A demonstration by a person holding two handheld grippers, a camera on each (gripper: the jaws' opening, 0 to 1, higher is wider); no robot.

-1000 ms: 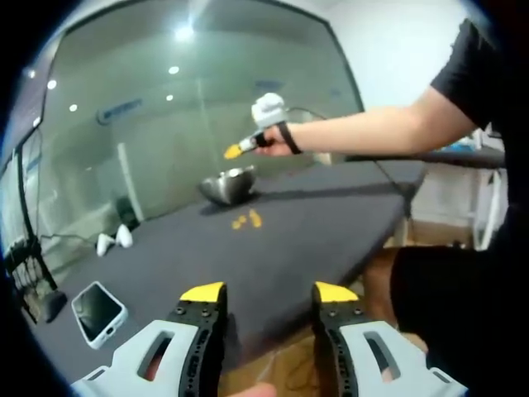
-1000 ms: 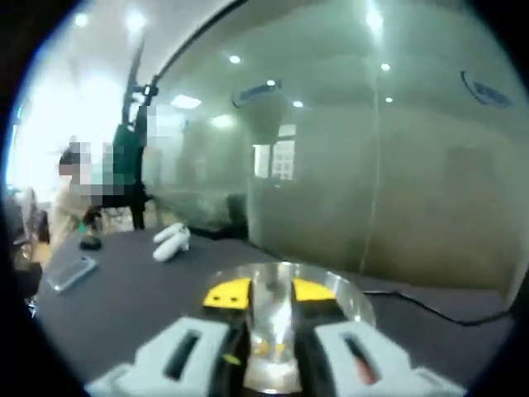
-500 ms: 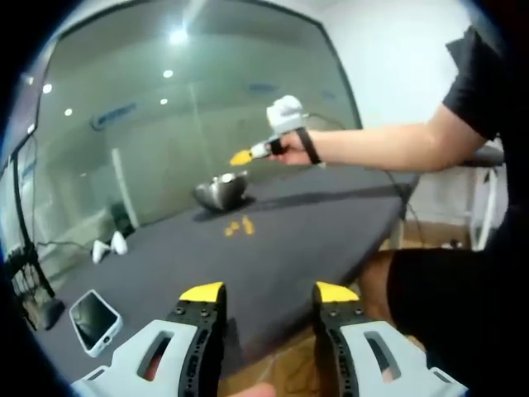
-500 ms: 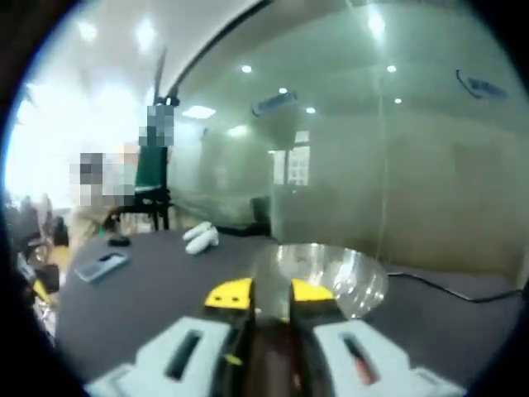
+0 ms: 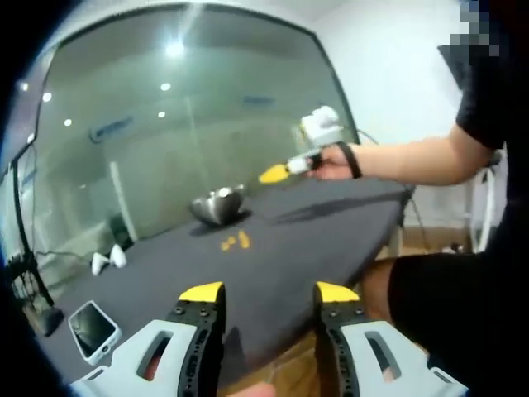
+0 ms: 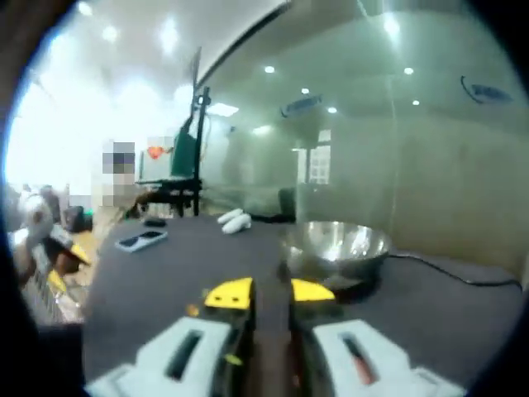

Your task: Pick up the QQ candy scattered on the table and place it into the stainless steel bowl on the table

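The stainless steel bowl point(image 5: 216, 204) stands on the dark table point(image 5: 297, 240), and a few orange QQ candies point(image 5: 234, 241) lie just in front of it. My left gripper point(image 5: 269, 294) hovers open over the table's near edge, nothing between its jaws. A person's hand holds my right gripper point(image 5: 274, 174) in the air to the right of the bowl, its yellow tips together. In the right gripper view, the right gripper point(image 6: 271, 292) has its jaws close together with nothing seen between them. The bowl point(image 6: 339, 246) sits just beyond them, and a small orange candy point(image 6: 192, 310) lies by the left jaw.
A phone point(image 5: 91, 328) lies near the table's left end, with two white objects point(image 5: 107, 261) farther back. A black cable point(image 6: 463, 269) runs from behind the bowl. A glass wall stands behind the table. The person's arm point(image 5: 413, 161) reaches across from the right.
My right gripper has pulled back from above the bowl and moved right and up; the bowl now lies ahead of its jaws instead of under them. My left gripper has stayed open and nearly still.
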